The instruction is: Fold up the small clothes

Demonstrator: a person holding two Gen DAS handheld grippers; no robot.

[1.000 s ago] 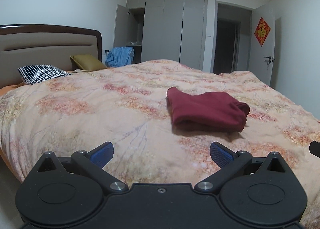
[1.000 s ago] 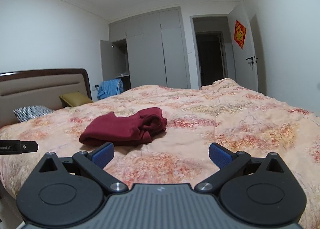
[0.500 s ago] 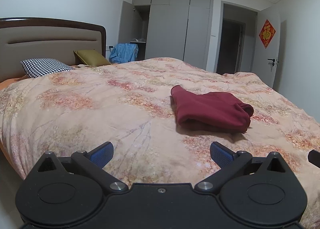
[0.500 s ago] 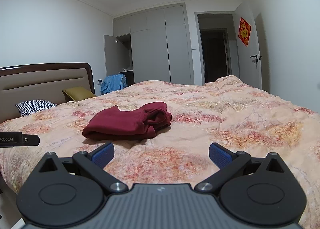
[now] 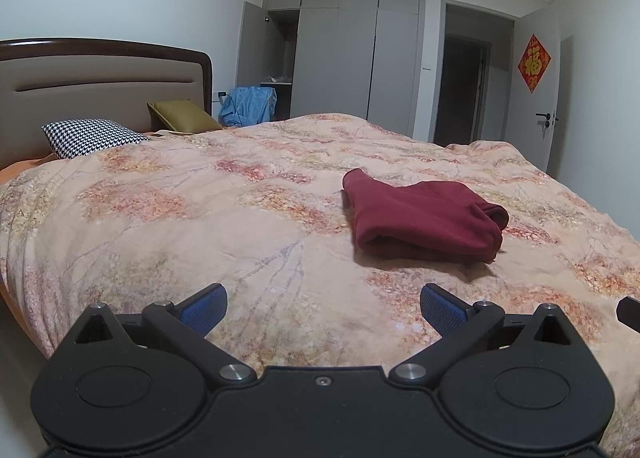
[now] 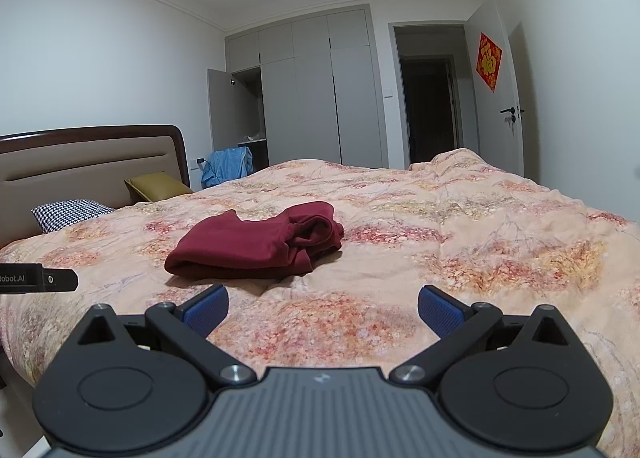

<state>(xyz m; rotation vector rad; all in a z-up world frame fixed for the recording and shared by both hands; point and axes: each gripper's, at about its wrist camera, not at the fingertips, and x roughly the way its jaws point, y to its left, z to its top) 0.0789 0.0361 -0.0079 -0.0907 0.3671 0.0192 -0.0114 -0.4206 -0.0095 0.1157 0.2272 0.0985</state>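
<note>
Garment, dark red, lies folded in compact bundle, frame centre-right, on bed. Left gripper and right gripper hover apart from it, jaws wide, holding nothing.

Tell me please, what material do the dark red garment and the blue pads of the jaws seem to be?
The dark red garment looks like soft knit or fleece: matte, with thick rounded folds. The blue pads look like rubber or textured plastic, with a fine dotted grip pattern; which one I cannot tell.
</note>
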